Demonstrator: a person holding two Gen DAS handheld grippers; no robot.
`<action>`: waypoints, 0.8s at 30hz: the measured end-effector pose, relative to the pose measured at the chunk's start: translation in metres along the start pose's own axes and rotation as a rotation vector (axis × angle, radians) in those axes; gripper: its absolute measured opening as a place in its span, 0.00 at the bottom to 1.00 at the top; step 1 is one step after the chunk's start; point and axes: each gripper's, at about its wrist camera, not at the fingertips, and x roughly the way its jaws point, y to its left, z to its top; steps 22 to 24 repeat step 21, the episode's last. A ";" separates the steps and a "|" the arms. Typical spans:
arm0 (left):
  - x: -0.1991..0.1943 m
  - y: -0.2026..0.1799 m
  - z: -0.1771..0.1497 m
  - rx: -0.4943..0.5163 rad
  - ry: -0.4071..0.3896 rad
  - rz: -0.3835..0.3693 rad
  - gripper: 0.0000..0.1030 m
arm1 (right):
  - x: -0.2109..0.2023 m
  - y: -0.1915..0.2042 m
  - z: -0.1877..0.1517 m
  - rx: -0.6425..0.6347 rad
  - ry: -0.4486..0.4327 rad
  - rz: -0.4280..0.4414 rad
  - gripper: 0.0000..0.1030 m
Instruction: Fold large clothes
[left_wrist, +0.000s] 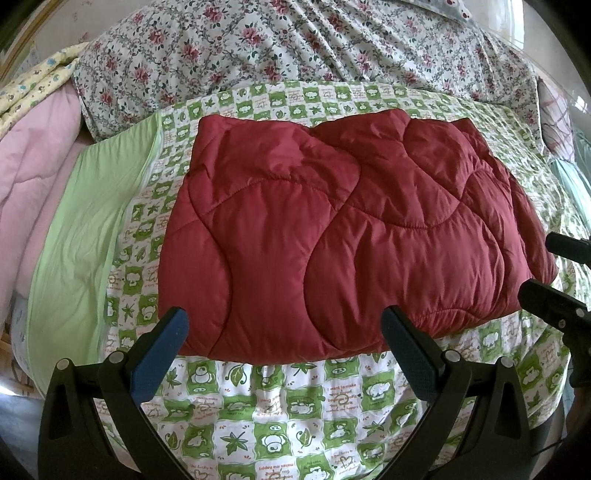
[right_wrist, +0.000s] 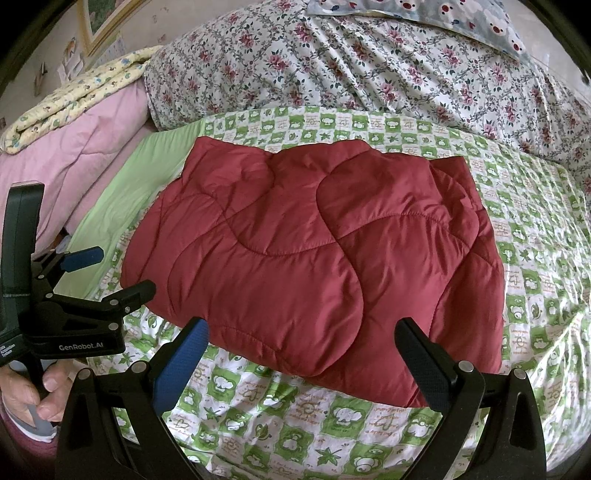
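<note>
A dark red quilted padded garment (left_wrist: 332, 236) lies folded into a thick rectangle on the green-and-white patterned bed sheet (left_wrist: 280, 413). It also shows in the right wrist view (right_wrist: 306, 258). My left gripper (left_wrist: 284, 325) is open and empty, held just in front of the garment's near edge. It also appears at the left of the right wrist view (right_wrist: 122, 269). My right gripper (right_wrist: 303, 339) is open and empty, above the garment's near edge. It also shows at the right edge of the left wrist view (left_wrist: 550, 262).
A floral duvet (left_wrist: 295, 40) lies behind the garment. A pink quilt (left_wrist: 33, 177) with a yellow patterned blanket (right_wrist: 74, 96) on top is piled at the left. A plain green strip of sheet (left_wrist: 85, 236) runs along the left.
</note>
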 end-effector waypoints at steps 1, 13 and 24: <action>-0.001 0.000 0.001 0.000 0.000 0.000 1.00 | -0.001 0.000 0.001 0.000 0.000 0.000 0.99; 0.000 0.003 0.002 -0.010 0.005 0.003 1.00 | -0.001 0.000 0.001 0.003 0.000 -0.001 0.99; 0.003 0.005 0.002 -0.014 0.007 0.001 1.00 | 0.001 0.000 -0.001 0.011 0.004 -0.002 0.99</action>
